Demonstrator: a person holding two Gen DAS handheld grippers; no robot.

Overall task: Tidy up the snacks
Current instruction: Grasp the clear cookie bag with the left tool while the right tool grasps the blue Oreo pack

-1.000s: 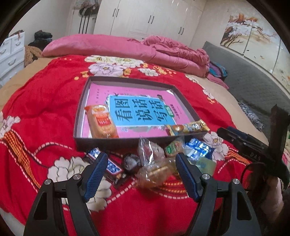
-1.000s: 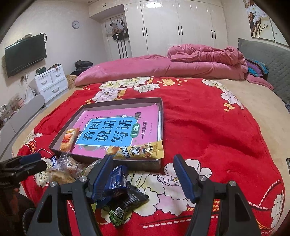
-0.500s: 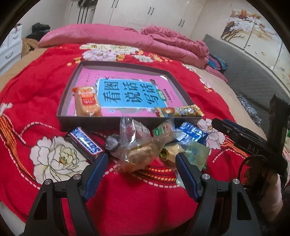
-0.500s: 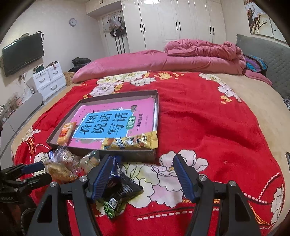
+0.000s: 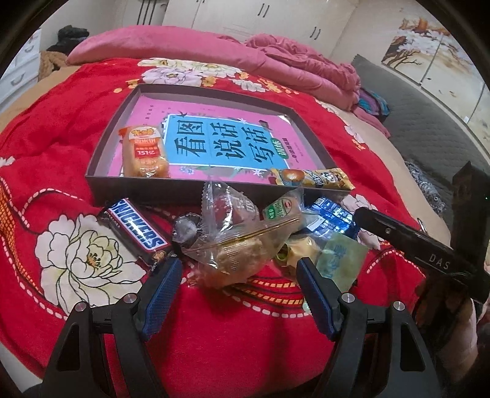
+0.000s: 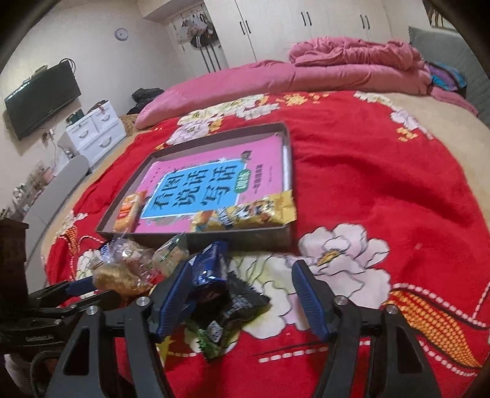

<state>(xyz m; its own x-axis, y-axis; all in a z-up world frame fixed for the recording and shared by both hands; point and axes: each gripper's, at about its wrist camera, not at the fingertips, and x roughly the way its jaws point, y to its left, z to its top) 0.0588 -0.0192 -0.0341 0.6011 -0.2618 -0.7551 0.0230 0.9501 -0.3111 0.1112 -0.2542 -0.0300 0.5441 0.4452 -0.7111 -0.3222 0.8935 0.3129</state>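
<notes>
A dark shallow box (image 5: 101, 144) lined with a pink and blue book lies on the red bedspread. In it lie an orange cake packet (image 5: 144, 153) and a yellow snack bar (image 5: 312, 177) across its near right rim. In front of the box lies a pile: a Snickers bar (image 5: 134, 228), a clear bag of pastry (image 5: 235, 245), a green-label packet (image 5: 280, 208), a blue packet (image 5: 330, 214). My left gripper (image 5: 237, 294) is open and empty, its jaws either side of the clear bag's near end. My right gripper (image 6: 240, 298) is open over a blue packet (image 6: 209, 269) and a dark wrapper (image 6: 242, 301).
A pink quilt (image 6: 306, 70) is bunched at the bed's far end. A white drawer unit (image 6: 95, 128) and a wall television (image 6: 39, 98) stand to the left, wardrobes (image 6: 306, 21) behind. The right gripper's body (image 5: 428, 251) reaches in beside the pile.
My left gripper has moved forward and down toward the pile, which looks larger and nearer. My right gripper has edged closer to the blue packet. Both stay open.
</notes>
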